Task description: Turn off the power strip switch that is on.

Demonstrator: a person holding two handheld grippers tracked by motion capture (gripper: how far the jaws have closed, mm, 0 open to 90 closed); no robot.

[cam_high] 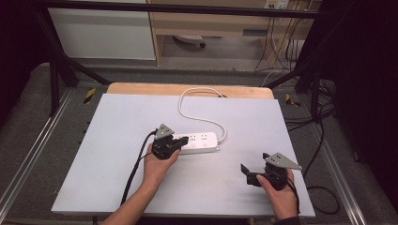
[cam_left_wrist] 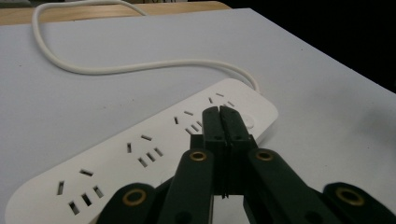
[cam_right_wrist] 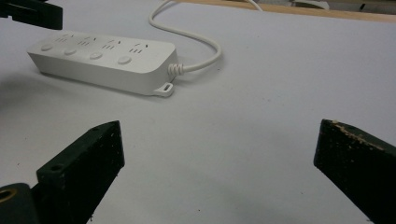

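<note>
A white power strip (cam_high: pixel 202 142) (cam_left_wrist: pixel 140 154) (cam_right_wrist: pixel 102 58) with several sockets and round buttons lies flat in the middle of the white table top. Its white cord (cam_high: pixel 197 105) (cam_left_wrist: pixel 116 69) (cam_right_wrist: pixel 196 37) loops toward the table's back edge. My left gripper (cam_high: pixel 183 139) (cam_left_wrist: pixel 219 112) is shut with nothing between its jaws. Its tips sit over the strip's top by a button, and I cannot tell whether they touch it. My right gripper (cam_high: pixel 255 164) (cam_right_wrist: pixel 219 135) stands open and empty above bare table, to the right of the strip and nearer the front.
The white sheet (cam_high: pixel 141 178) covers a wooden table whose bare strip (cam_high: pixel 141 88) shows at the back. Black cables trail from both grippers toward the front edge. Dark frame bars and loose cables lie on the floor beyond the table's right side.
</note>
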